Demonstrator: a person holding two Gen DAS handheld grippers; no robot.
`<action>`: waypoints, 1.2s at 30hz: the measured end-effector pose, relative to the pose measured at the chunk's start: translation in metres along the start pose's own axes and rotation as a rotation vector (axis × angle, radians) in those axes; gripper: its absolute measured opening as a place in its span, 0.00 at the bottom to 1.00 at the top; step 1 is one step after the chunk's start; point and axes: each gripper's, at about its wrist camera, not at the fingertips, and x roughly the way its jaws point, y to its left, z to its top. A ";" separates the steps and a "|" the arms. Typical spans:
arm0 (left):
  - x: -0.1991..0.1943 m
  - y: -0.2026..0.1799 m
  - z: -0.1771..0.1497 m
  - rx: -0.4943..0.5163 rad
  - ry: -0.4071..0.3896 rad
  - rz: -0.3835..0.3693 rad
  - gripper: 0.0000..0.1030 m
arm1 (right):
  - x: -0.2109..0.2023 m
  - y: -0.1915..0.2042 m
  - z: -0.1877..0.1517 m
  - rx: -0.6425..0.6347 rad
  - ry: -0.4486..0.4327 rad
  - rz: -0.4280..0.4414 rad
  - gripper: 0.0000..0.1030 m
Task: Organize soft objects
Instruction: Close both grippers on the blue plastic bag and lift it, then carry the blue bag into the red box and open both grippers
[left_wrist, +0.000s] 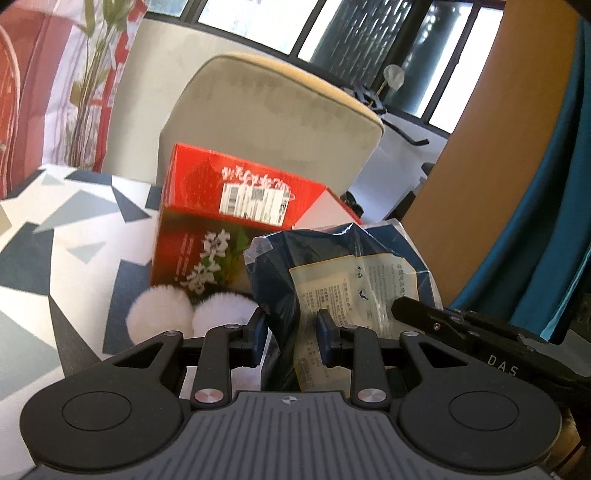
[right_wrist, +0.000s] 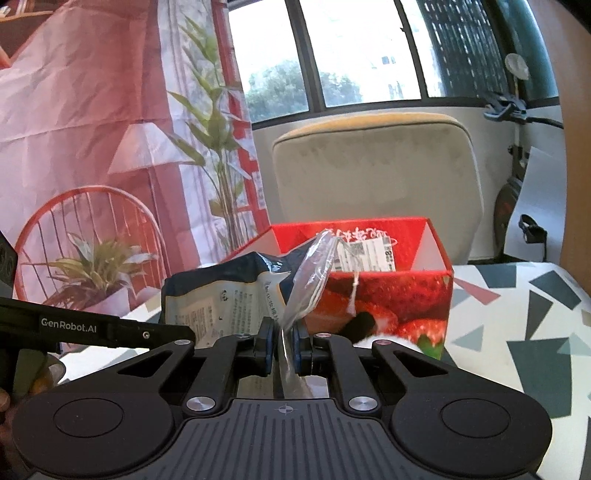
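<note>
Precariously held: bag could slip

Both jaws grip the clear plastic bag of dark blue fabric (left_wrist: 332, 273), raised beside the open red strawberry-print cardboard box (right_wrist: 388, 291). Right gripper (right_wrist: 283, 343) pinches only thin film, which could slide free; left gripper (left_wrist: 291, 332) clamps the bulk.

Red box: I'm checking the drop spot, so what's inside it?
The red box is open-topped; the right wrist view shows only bare inner walls and a barcode label. Its floor is hidden by its front wall and the plastic-wrapped package.
</note>
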 end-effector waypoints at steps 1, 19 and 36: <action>-0.001 0.000 0.002 0.003 -0.005 0.000 0.29 | 0.000 0.000 0.001 -0.003 -0.002 0.004 0.09; 0.032 0.004 0.093 0.104 -0.076 0.027 0.29 | 0.060 -0.022 0.094 -0.090 0.081 0.125 0.09; 0.149 0.018 0.142 0.173 0.016 0.166 0.29 | 0.196 -0.055 0.116 -0.242 0.092 -0.038 0.09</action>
